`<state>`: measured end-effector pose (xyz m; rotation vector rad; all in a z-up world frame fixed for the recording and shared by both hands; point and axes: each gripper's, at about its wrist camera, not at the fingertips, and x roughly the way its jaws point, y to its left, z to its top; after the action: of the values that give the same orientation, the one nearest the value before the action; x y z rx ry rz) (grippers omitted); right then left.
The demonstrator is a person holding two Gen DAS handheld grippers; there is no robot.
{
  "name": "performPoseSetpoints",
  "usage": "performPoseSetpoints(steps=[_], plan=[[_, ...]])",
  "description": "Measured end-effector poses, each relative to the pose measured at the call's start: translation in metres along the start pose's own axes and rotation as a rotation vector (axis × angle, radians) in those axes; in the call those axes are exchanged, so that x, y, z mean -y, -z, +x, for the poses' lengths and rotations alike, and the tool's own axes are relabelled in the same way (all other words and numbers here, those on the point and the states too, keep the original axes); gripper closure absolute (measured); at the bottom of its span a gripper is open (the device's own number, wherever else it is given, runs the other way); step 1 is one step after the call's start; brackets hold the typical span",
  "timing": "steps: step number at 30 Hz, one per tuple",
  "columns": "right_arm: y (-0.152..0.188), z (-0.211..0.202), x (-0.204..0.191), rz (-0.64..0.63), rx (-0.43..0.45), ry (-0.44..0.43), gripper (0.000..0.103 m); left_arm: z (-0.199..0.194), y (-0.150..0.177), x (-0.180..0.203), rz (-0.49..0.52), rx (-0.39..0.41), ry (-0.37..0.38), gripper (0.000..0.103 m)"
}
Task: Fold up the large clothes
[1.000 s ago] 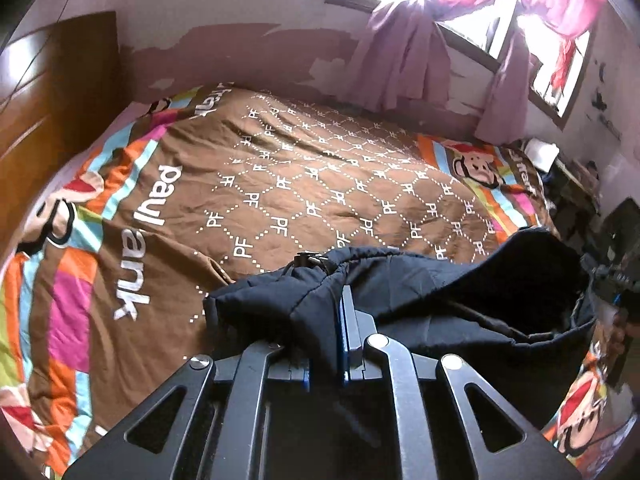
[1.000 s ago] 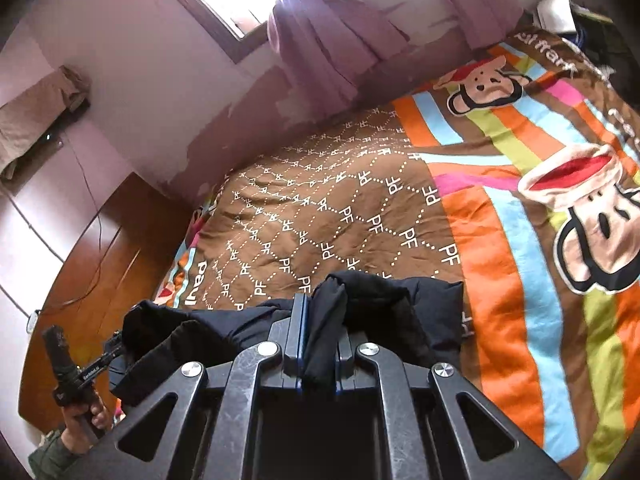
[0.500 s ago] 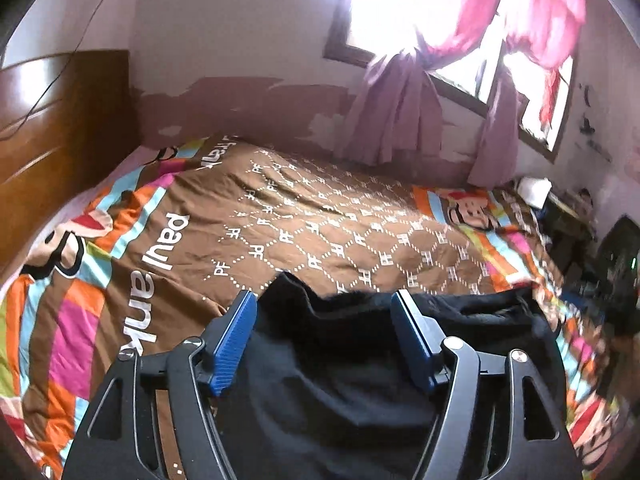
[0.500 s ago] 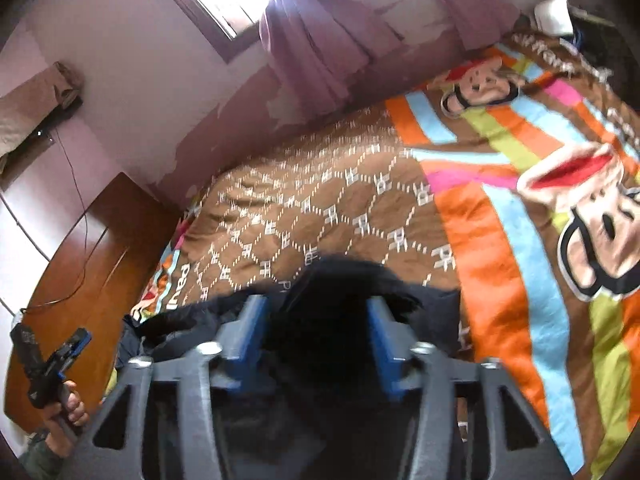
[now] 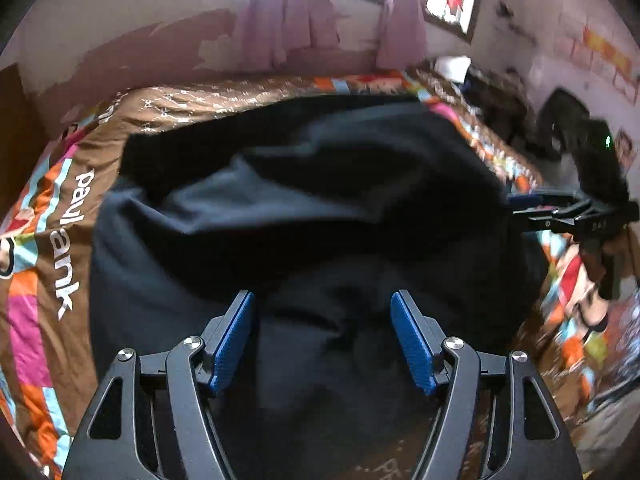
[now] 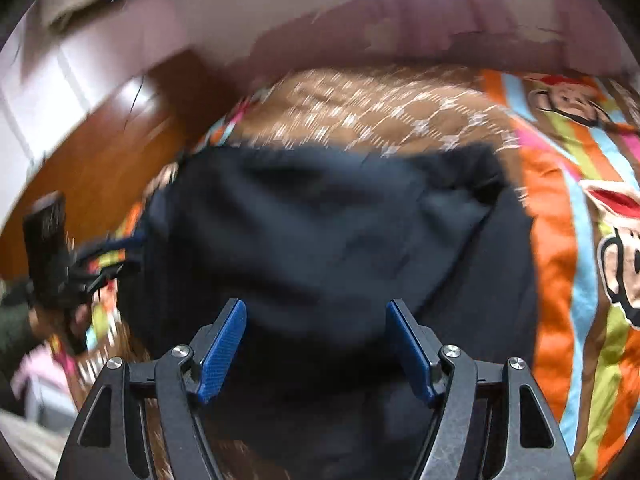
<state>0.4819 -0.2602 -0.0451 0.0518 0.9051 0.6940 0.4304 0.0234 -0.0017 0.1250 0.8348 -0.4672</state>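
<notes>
A large dark navy garment (image 5: 312, 208) lies in a rumpled, folded heap on the bed; it also fills the middle of the right wrist view (image 6: 340, 240). My left gripper (image 5: 324, 332) is open and empty, just above the garment's near edge. My right gripper (image 6: 316, 340) is open and empty over the garment's near edge. The right gripper shows at the garment's right side in the left wrist view (image 5: 560, 216). The left gripper shows at its left side in the right wrist view (image 6: 80, 268), blurred.
The bed carries a brown and striped cartoon-monkey cover (image 5: 52, 240), also in the right wrist view (image 6: 580, 240). A wooden headboard (image 6: 100, 152) is at the left. Pink curtains (image 5: 288, 20) hang on the far wall. Dark clutter (image 5: 500, 92) stands beyond the bed's right corner.
Both grippers were shut on folds of the dark garment a second ago. They opened and let it drop; it now lies spread on the bed, and both grippers have pulled back.
</notes>
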Motion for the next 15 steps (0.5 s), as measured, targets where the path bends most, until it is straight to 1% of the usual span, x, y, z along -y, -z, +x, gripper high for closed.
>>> performPoseSetpoints(steps=[2, 6, 8, 10, 12, 15], plan=[[0.007, 0.012, -0.007, -0.034, -0.027, 0.023, 0.033, 0.01, 0.002, 0.003, 0.009, -0.005, -0.018, 0.039], [0.003, 0.038, -0.01, -0.069, -0.015, 0.083, 0.033, 0.028, -0.006, 0.0, -0.008, 0.011, -0.031, 0.038], [-0.008, 0.051, -0.008, -0.078, 0.017, 0.112, 0.033, 0.036, -0.012, -0.006, -0.008, 0.016, -0.041, 0.036], [-0.02, 0.063, -0.005, -0.091, 0.046, 0.132, 0.033, 0.045, -0.019, -0.012, -0.013, 0.027, -0.069, 0.035], [-0.03, 0.074, 0.003, -0.089, 0.058, 0.139, 0.032, 0.052, -0.024, -0.024, -0.032, 0.033, -0.093, 0.035], [-0.043, 0.09, 0.012, -0.085, 0.068, 0.152, 0.032, 0.062, -0.032, -0.039, -0.063, 0.033, -0.109, 0.033]])
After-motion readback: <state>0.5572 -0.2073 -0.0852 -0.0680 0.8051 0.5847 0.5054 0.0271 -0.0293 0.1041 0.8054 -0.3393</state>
